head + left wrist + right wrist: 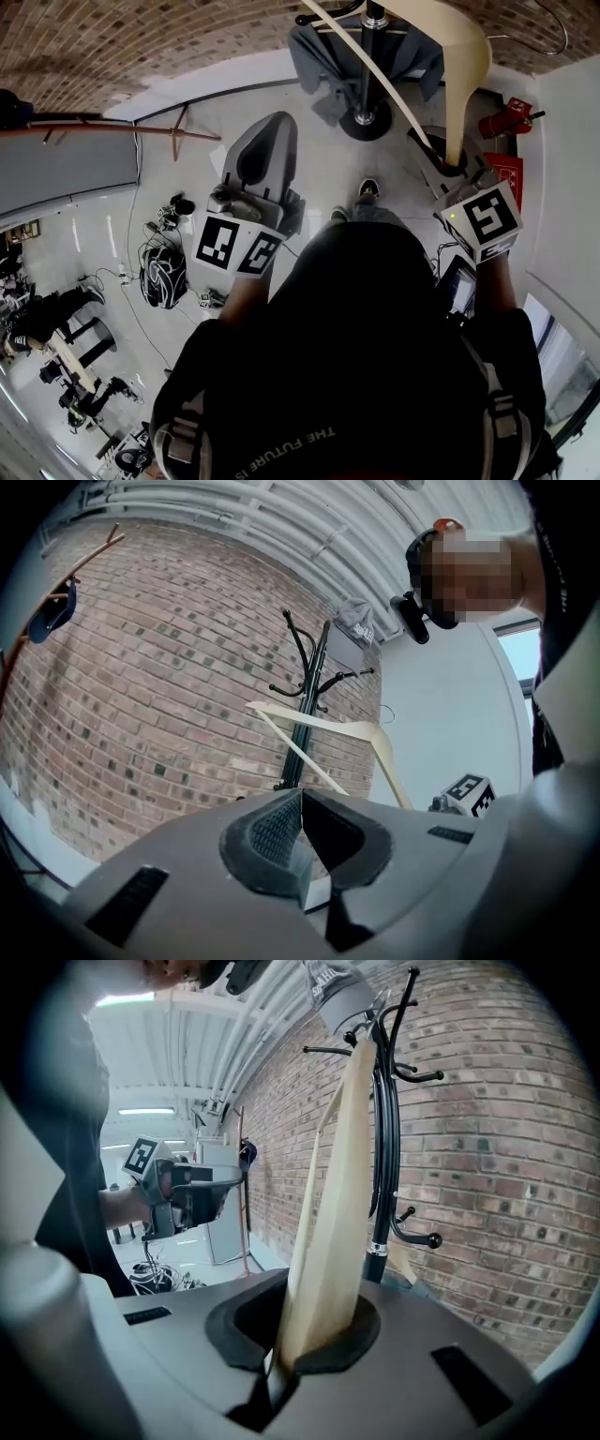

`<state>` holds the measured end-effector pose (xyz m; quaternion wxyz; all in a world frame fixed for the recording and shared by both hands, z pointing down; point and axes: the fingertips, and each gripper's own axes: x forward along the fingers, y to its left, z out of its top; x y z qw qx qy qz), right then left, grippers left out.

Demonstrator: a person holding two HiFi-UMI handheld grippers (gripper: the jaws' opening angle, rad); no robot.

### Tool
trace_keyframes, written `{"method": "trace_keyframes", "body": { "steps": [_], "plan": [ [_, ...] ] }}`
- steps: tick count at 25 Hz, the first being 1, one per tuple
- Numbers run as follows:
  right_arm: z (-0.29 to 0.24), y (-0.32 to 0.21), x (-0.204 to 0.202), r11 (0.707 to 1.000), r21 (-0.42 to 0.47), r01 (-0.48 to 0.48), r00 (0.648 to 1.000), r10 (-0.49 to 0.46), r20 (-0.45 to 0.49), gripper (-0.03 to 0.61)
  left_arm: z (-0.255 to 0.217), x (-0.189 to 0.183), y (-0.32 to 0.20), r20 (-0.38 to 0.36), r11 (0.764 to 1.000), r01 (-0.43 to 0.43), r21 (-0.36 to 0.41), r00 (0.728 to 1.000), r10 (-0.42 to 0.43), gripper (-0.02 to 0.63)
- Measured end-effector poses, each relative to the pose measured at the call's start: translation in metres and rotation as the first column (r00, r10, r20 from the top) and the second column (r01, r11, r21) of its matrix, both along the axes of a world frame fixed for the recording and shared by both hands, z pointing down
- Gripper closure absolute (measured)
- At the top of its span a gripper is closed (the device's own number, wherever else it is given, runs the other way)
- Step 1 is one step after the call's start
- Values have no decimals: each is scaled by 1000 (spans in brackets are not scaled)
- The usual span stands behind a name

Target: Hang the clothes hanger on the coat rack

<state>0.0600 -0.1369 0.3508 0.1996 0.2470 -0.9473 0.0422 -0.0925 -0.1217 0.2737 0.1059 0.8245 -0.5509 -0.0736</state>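
Right gripper view shows the right gripper [296,1346] squeezing one end of the hanger [333,1213] just beside the coat rack [385,1147], with the left gripper [302,841] closed, empty and well apart.

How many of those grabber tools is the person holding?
2. The left gripper, jaws shut on nothing, is held out at the person's left side; the right gripper clamps the cream hanger next to the coat rack.

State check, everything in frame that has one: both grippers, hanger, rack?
left hand-held gripper: shut, empty
right hand-held gripper: shut on the clothes hanger
clothes hanger: held up, hook free, not hung
coat rack: upright, grey garment hanging near its top
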Motion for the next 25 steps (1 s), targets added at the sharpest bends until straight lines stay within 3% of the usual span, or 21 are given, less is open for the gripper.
{"method": "trace_keyframes", "body": {
  "steps": [10,25],
  "plan": [
    [7,-29,6,999,-15,42,999,-42,5,557,1,7,-26,-3,999,39,-7,999,-39,594],
    [37,-27,-21,988,-57,141,984,-146,-99,558,-7,-21,-51,-1,999,40,12,999,-40,594]
  ]
}}
